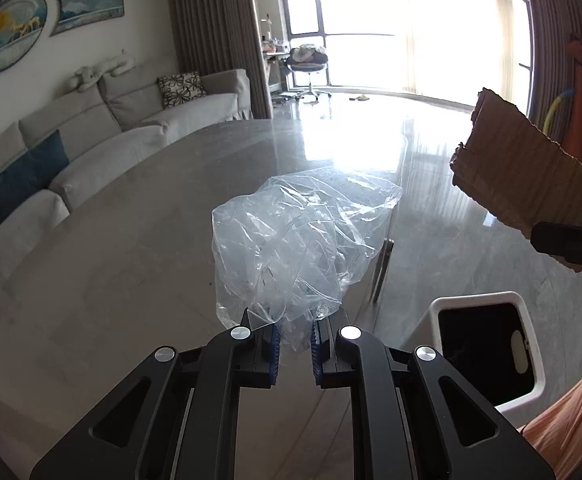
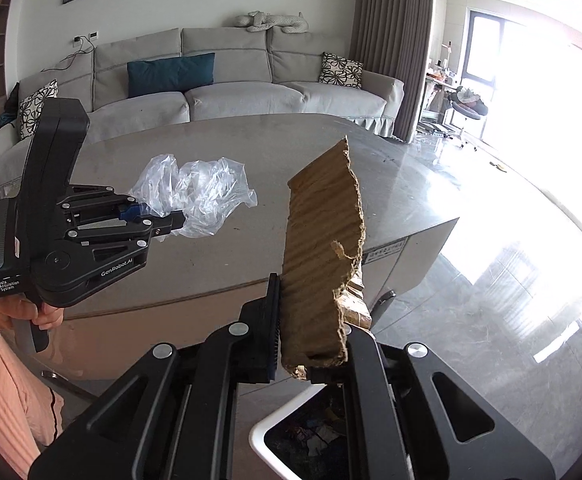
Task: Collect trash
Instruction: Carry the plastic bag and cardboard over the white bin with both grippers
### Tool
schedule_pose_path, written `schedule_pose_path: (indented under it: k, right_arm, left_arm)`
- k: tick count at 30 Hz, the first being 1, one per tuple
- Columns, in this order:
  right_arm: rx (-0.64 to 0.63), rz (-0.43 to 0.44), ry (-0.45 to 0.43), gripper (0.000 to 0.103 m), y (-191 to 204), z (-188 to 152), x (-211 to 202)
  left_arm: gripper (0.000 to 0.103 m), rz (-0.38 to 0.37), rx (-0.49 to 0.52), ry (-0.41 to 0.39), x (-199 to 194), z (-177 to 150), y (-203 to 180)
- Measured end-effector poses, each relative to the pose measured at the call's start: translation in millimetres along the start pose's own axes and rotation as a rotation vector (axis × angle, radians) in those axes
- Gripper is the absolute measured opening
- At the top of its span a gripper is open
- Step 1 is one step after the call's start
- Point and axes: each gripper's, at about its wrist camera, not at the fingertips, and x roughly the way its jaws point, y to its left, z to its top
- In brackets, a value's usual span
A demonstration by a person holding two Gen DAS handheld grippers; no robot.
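My left gripper [image 1: 294, 332] is shut on a crumpled clear plastic bag [image 1: 295, 240], which billows out ahead of its blue pads above the grey table [image 1: 111, 264]. The right wrist view shows the same left gripper [image 2: 171, 216] with the plastic bag [image 2: 199, 192] held over the table [image 2: 231, 152]. My right gripper [image 2: 311, 320] is shut on a torn piece of brown cardboard [image 2: 323, 252], standing upright between its fingers. That cardboard [image 1: 531, 176] shows at the right of the left wrist view. A white trash bin [image 2: 275, 420] with litter inside lies right below the right gripper.
The bin [image 1: 487, 352] stands on the glossy floor beside the table's edge. A grey sofa [image 2: 231, 88] with cushions runs behind the table. A person's hand [image 2: 43, 316] and pink sleeve are at lower left. An office chair [image 1: 307, 68] stands by the bright window.
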Motion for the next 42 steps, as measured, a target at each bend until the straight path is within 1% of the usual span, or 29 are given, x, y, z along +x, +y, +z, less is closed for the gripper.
schedule_pose_path:
  k: [5, 9, 15, 20, 23, 28, 35, 42]
  right_arm:
    - [0.082, -0.044, 0.003, 0.01, -18.1, -23.0, -19.5]
    - [0.133, -0.08, 0.003, 0.01, -31.7, -45.0, -35.6]
    - [0.202, -0.126, 0.004, 0.01, -51.6, -70.1, -56.6]
    - [0.244, -0.161, 0.013, 0.01, -65.5, -87.1, -65.0]
    - [0.27, -0.171, 0.026, 0.01, -74.2, -98.5, -66.3]
    - [0.302, -0.172, 0.051, 0.01, -81.5, -111.5, -61.3]
    - [0.329, -0.159, 0.081, 0.01, -89.7, -128.2, -46.8]
    - [0.34, -0.14, 0.099, 0.01, -97.4, -140.2, -30.3]
  left_arm:
    - [0.013, -0.088, 0.025, 0.031, 1.4, -7.2, -38.9]
    - [0.013, -0.127, 0.072, 0.036, 0.7, -9.9, -73.5]
    - [0.013, -0.205, 0.135, 0.05, 4.9, -9.1, -116.4]
    - [0.013, -0.252, 0.211, 0.074, 14.3, -18.7, -154.6]
    - [0.013, -0.274, 0.25, 0.096, 21.7, -26.8, -169.7]
    - [0.013, -0.296, 0.288, 0.124, 34.5, -34.4, -188.0]
    - [0.014, -0.308, 0.31, 0.156, 49.6, -40.0, -194.3]
    - [0.014, -0.316, 0.342, 0.218, 74.0, -53.7, -207.3]
